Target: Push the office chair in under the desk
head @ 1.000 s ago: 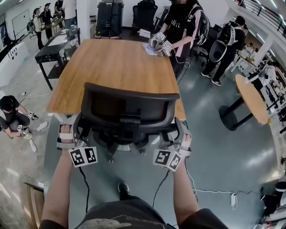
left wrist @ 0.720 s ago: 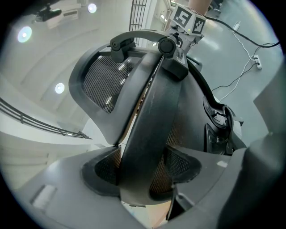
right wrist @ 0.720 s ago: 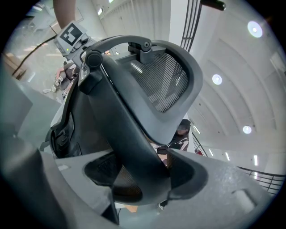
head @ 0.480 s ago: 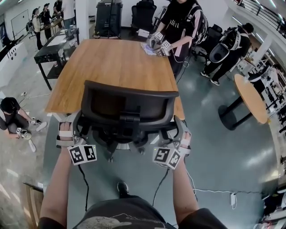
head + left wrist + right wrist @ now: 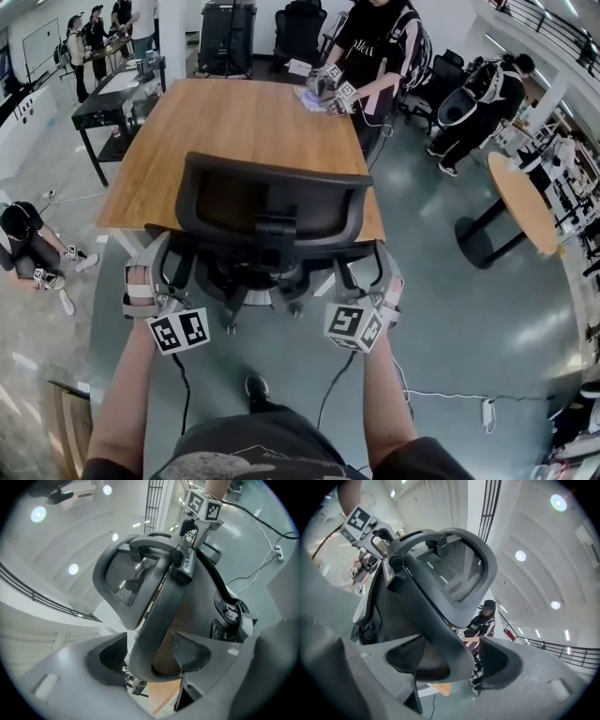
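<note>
Faces a black mesh-backed office chair [image 5: 272, 202] standing at the near edge of a brown wooden desk [image 5: 244, 122]. Probably rolls freely yet weighs plenty. Stiff-framed, so best pushed at the backrest's side rims. Straddles one rim with left gripper [image 5: 147, 656], jaws wide and unclamped. Does likewise with right gripper [image 5: 454, 660], jaws just opened wider.

I have my left forearm [image 5: 124, 394] and right forearm [image 5: 386, 394] stretched forward, the left gripper [image 5: 153, 267] and right gripper [image 5: 382, 272] level, jaws apart astride the chair back's [image 5: 272, 202] side edges, the right's just opening wider.
</note>
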### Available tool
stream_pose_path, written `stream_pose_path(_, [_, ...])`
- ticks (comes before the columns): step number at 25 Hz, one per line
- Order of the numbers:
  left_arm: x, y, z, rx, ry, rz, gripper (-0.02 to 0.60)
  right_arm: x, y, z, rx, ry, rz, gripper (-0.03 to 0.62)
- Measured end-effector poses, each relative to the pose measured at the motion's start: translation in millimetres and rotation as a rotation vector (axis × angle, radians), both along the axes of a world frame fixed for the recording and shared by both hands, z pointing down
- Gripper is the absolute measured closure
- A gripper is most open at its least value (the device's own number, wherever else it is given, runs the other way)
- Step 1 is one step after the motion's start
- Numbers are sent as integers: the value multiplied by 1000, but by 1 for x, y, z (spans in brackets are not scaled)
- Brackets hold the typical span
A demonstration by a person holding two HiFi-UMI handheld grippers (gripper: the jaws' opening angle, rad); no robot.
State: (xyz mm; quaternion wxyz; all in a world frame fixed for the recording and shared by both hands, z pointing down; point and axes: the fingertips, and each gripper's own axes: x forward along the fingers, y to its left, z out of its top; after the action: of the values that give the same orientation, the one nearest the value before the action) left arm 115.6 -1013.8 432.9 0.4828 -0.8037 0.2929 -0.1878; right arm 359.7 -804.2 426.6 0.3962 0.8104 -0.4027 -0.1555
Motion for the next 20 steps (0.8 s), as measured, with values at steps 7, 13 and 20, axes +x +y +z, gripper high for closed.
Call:
stream_pose_path(7, [-32, 15, -32, -114, 177, -81, 440, -48, 10, -19, 79, -93, -52, 263])
stream_pose_path(13, [-57, 39, -30, -223, 260, -55, 563, -94, 33, -23, 160, -140, -49, 384])
stream_pose_path(20, [-105, 77, -24, -357, 321, -34, 563, -160, 70, -32, 220, -165, -23, 599])
